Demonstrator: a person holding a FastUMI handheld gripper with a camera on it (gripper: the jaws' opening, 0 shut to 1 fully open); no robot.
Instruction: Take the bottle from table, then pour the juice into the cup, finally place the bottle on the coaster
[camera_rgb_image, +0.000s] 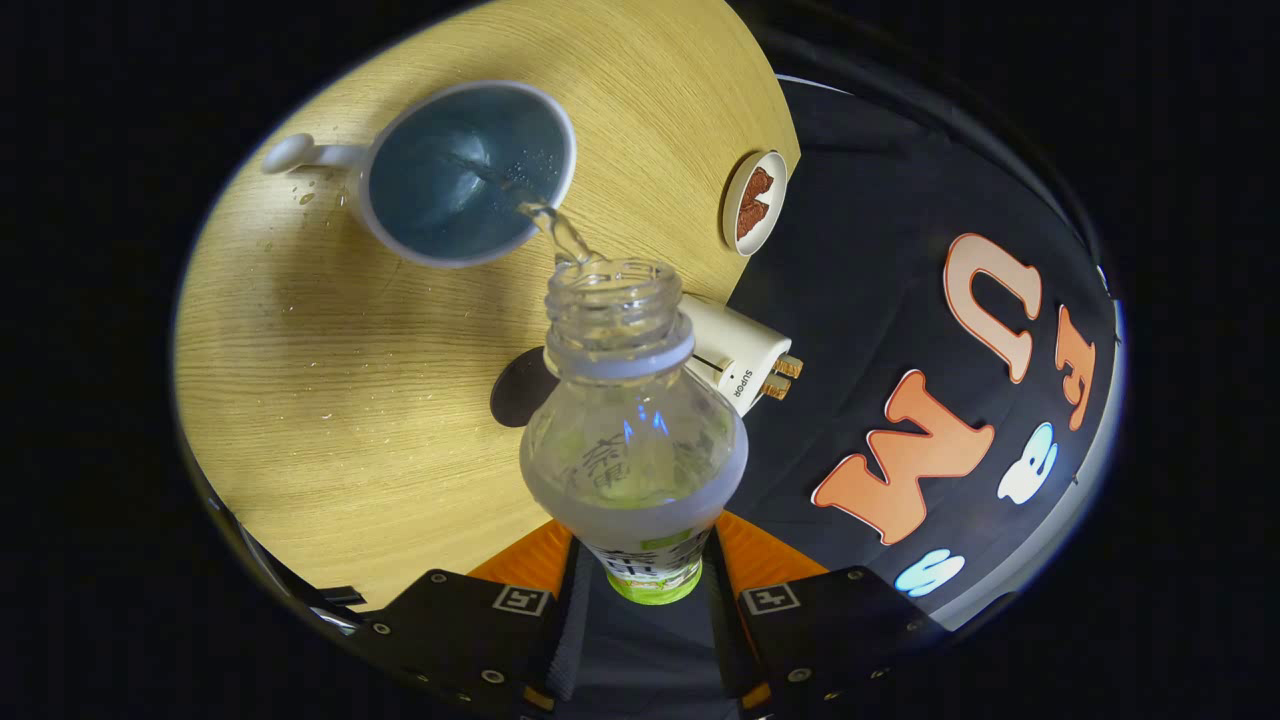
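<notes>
Claw (640, 575) pinches the tilted bottle (632, 440), pouring a thin stream into the cup (465, 172); best to hold the mouth above the near rim, tilting slowly.

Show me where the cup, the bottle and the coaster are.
cup (455, 175): gripper view, inner wall.
bottle (632, 440): gripper view, clear shoulder, held between the tool's fingers.
coaster (518, 392): gripper view, dark disc's visible edge.

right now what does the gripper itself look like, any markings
The gripper shows two blocky housings, one on each side, each dotted with small round screws and carrying a square black-and-white tag marker on top. Its two fingers run forward as flat strips from the housings. No cables or sleeve can be seen.
</notes>
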